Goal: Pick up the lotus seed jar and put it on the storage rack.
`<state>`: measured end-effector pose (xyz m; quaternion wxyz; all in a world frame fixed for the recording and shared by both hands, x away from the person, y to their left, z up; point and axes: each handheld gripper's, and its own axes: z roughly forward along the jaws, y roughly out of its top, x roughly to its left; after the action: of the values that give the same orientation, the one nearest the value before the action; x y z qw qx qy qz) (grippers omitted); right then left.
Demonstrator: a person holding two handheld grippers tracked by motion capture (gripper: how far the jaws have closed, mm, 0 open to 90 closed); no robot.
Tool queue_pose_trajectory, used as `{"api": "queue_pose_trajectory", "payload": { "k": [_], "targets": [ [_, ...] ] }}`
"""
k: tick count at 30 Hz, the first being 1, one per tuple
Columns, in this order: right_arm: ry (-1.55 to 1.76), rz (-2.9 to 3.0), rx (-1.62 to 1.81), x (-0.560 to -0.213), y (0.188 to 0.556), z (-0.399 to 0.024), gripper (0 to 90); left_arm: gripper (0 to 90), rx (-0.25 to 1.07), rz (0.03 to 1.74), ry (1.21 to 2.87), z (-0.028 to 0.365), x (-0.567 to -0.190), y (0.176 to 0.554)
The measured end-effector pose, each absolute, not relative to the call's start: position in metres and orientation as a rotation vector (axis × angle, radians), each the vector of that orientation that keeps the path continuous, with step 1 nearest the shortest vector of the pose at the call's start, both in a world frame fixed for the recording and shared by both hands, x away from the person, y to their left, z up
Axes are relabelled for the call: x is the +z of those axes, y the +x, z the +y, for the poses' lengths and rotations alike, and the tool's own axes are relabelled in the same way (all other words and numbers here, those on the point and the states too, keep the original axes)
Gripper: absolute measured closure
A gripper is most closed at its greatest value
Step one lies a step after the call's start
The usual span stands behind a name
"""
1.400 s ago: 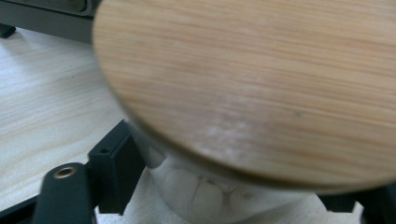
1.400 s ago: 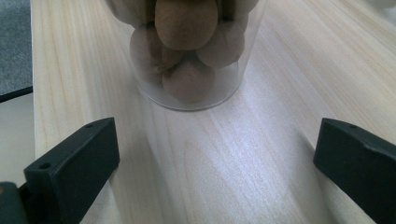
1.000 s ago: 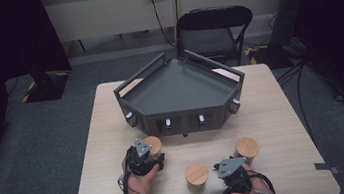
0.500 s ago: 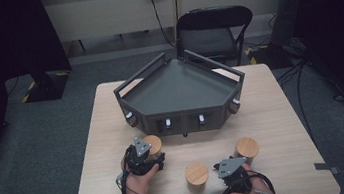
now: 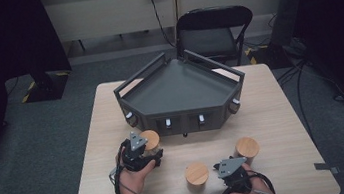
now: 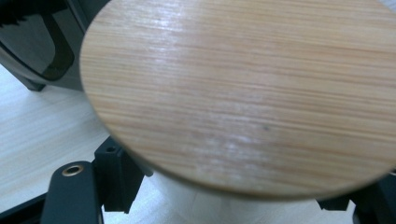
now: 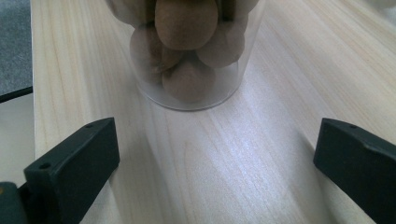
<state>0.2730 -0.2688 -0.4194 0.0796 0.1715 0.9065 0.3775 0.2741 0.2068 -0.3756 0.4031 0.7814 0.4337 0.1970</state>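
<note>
Three clear jars with round wooden lids are on the pale wooden table. My left gripper is shut on the left jar, just in front of the dark grey tray. In the left gripper view the jar's lid looms large, with the left gripper clamping the clear body below it. My right gripper rests near the front edge between the middle jar and the right jar. In its own view, the right gripper is open, and a jar of brown round pieces stands ahead, untouched.
The tray has raised rails and small knobs along its front face. A black folding chair stands behind the table. A cable trails from the left gripper toward the front edge. Grey floor lies beside the table.
The left gripper has risen a little with its jar, whose lid now looks slightly nearer the tray front. The right gripper and the other two jars have stayed put.
</note>
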Motion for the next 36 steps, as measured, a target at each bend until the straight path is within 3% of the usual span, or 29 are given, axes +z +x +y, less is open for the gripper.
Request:
{"api": "queue_pose_trajectory", "payload": {
  "k": [36],
  "targets": [
    [0.514,2.712,1.129,-0.419,0.273,-0.269,0.0,25.1,0.438,1.004,1.999,0.208,-0.32,0.298]
  ]
}}
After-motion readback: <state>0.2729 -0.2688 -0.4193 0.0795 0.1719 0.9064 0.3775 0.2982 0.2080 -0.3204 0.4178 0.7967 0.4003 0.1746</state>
